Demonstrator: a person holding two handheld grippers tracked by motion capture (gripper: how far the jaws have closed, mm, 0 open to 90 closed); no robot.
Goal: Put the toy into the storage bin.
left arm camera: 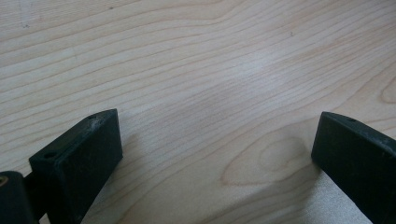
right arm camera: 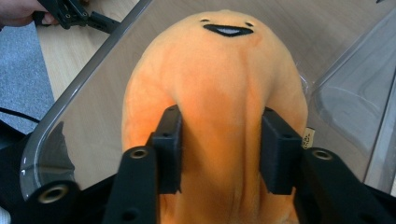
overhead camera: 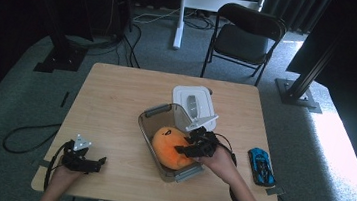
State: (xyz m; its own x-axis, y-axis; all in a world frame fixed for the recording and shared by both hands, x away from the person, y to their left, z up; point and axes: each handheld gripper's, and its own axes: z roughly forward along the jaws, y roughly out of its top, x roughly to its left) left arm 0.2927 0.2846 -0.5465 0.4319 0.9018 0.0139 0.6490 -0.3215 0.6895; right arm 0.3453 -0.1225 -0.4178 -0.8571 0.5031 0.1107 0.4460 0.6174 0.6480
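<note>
left claw (overhead camera: 101,161): idle at my near left corner of the table (overhead camera: 117,94); jaws spread wide, bare wood between them; nothing held
bin (overhead camera: 147,119): clear, lidless, mid-table, set at a slant; its white lid (overhead camera: 192,102) lies flat just beyond it
plush (overhead camera: 171,147): orange, egg-shaped, inside the bin; long axis along the bin's length, near end to far end; face end points away from me, smile uppermost in the right gripper view (right arm camera: 219,84)
right claw (overhead camera: 181,150): down in the bin at the plush's near end; jaws half parted, pads pressed into the fur on both flanks, fur bulging between them; pinching the plush
step: I judge placing the plush in the bin, at the point of release
next: spread my jaws clear of the fur; lift straight up past the rim; then fetch the lid
car (overhead camera: 261,166): blue toy, on the table right of my hand; untouched
</note>
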